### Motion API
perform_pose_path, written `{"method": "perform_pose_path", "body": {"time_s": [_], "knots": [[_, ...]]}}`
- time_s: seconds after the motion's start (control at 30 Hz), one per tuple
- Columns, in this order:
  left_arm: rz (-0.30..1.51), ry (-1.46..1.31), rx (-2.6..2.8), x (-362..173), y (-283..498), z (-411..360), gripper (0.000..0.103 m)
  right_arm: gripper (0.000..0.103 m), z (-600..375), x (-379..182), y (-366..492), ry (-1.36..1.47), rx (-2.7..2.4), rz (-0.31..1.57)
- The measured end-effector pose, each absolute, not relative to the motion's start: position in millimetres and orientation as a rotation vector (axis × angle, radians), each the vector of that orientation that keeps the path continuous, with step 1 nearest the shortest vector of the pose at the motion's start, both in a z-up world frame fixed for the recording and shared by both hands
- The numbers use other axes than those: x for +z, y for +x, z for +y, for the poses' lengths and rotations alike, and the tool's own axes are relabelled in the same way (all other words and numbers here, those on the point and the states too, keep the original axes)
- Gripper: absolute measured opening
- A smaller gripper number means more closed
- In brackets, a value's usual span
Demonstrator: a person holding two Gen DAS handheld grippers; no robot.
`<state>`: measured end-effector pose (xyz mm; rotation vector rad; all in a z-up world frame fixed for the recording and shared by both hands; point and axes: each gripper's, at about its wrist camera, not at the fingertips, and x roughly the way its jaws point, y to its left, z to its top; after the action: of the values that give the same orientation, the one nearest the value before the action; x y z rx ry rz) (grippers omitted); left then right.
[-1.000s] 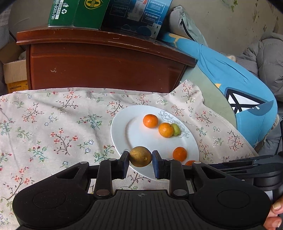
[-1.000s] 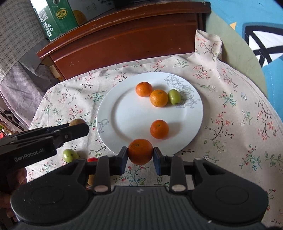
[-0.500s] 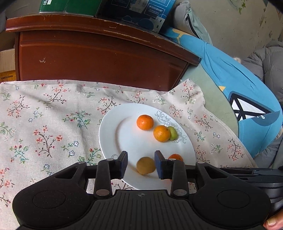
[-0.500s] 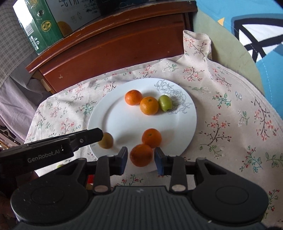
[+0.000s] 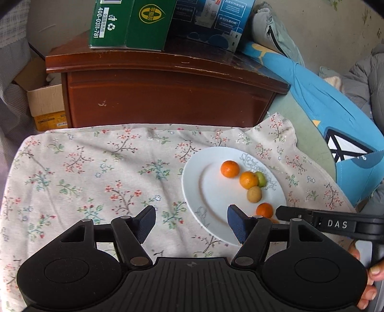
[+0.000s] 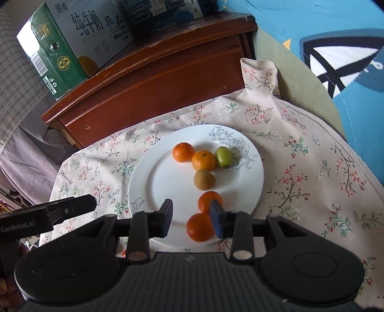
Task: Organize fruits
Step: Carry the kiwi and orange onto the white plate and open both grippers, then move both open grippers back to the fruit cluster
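Note:
A white plate (image 6: 153, 182) (image 5: 206, 182) lies on the floral cloth. On it sit several mandarins (image 6: 203, 160), a brown kiwi (image 6: 204, 179) (image 5: 254, 194) and a green fruit (image 6: 223, 156). My right gripper (image 6: 192, 217) is open above the plate's near rim, with one mandarin (image 6: 199, 227) lying loose between its jaws. My left gripper (image 5: 190, 220) is open and empty over the cloth at the plate's left edge. The left gripper's finger (image 6: 72, 208) shows at the left of the right wrist view.
A brown wooden cabinet (image 5: 168, 96) stands behind the table with a green carton (image 5: 129, 21) on top. A cardboard box (image 5: 45, 105) is on the far left. A blue cushion (image 5: 336, 112) lies to the right. A small red fruit (image 6: 123, 253) peeks out near the plate's front.
Both grippers opened and drew back. The left let go of the kiwi, the right let go of the mandarin; both fruits now rest on the plate. The left gripper shifted leftward.

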<state>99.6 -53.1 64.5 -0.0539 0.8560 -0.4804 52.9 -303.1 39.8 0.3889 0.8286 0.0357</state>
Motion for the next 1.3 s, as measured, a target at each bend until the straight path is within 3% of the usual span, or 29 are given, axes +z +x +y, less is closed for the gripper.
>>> {"method": "perform_pose_path", "body": {"time_s": [0.43, 1.3], "knots": [[0.934, 0.011, -0.361, 49, 88, -19, 0.066, 0.037, -281, 34, 50, 0.322, 0.101, 0.871], [1.001, 0.156, -0.468, 15, 80, -49, 0.066, 0.040, -230, 12, -16, 0.070, 0.336, 1.039]]}}
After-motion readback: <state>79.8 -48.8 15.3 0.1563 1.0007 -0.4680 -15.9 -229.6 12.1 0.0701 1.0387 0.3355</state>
